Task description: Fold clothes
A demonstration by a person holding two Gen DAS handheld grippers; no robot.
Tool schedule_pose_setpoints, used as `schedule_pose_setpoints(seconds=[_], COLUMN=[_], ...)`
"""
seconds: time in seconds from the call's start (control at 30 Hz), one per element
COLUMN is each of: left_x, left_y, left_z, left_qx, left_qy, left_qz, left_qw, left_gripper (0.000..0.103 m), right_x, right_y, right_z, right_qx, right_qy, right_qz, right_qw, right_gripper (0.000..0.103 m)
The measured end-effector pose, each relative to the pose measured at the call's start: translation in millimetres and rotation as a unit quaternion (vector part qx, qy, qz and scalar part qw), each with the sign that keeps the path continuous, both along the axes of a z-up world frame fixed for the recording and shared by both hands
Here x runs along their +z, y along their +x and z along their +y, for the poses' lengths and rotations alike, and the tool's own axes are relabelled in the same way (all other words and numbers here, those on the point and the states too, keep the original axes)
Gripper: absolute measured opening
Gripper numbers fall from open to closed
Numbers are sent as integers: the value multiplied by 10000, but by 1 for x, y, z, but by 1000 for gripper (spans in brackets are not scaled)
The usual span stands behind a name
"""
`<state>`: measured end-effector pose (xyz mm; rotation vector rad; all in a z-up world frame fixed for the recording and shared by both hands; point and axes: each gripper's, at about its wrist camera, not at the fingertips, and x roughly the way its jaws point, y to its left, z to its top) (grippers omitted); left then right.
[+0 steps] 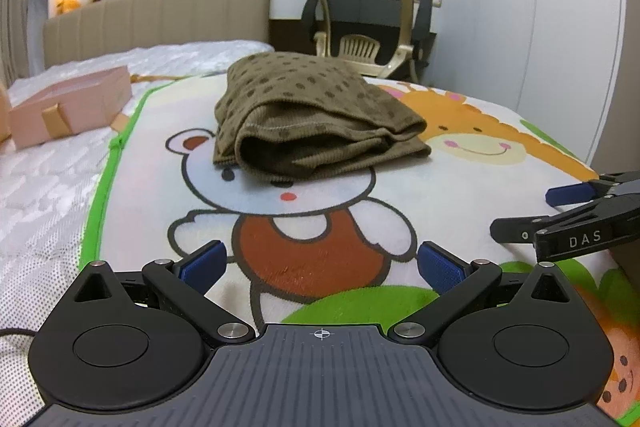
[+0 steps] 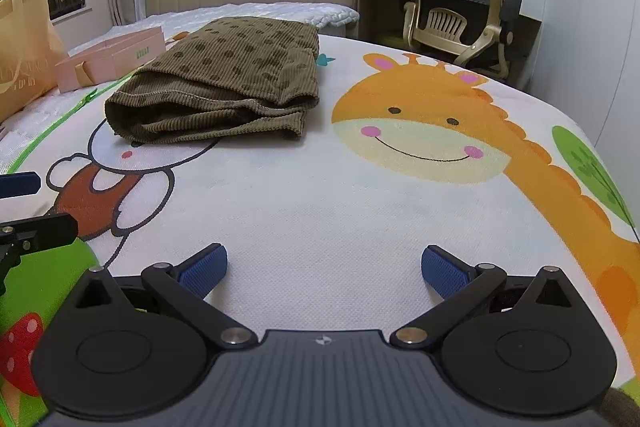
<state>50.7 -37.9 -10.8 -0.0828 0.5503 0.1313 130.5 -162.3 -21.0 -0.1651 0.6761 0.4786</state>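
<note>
We see the folded garment [image 1: 316, 115] lying on the cartoon mat [image 1: 420, 203] w/ its long axis running from us toward the headboard [image 1: 160, 19], open folded end facing our fingers. It's olive ribbed corduroy-like cloth w/ dark dots, a thick soft bundle, stitched hem showing. It covers the top of the printed bear's head, beside the giraffe print. Left gripper [image 1: 320, 263] and right gripper [image 2: 324, 267]: blue ribbed pads spread wide apart, holding nothing, both well short of the garment. A pink box [image 1: 68, 103] sits left of the mat.
</note>
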Motion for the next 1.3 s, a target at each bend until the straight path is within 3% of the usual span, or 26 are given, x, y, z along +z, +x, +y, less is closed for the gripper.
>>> schedule_pose_setpoints(seconds=[0.27, 0.47, 1.3], left_x=[-6, -7, -7], left_y=[13, 15, 19], left_z=[1, -3, -5], left_qx=[54, 22, 26], left_qy=[-46, 125, 169], left_qz=[533, 641, 693], left_qw=[9986, 9979, 9975], left_gripper=[103, 103, 103], right_x=[0, -1, -1], right_y=[-1, -1, -1], right_z=[2, 2, 1], right_qx=[-1, -5, -7], right_qy=[-13, -5, -2], right_qz=[-6, -3, -1], right_qw=[10000, 10000, 10000], right_gripper=[103, 103, 103])
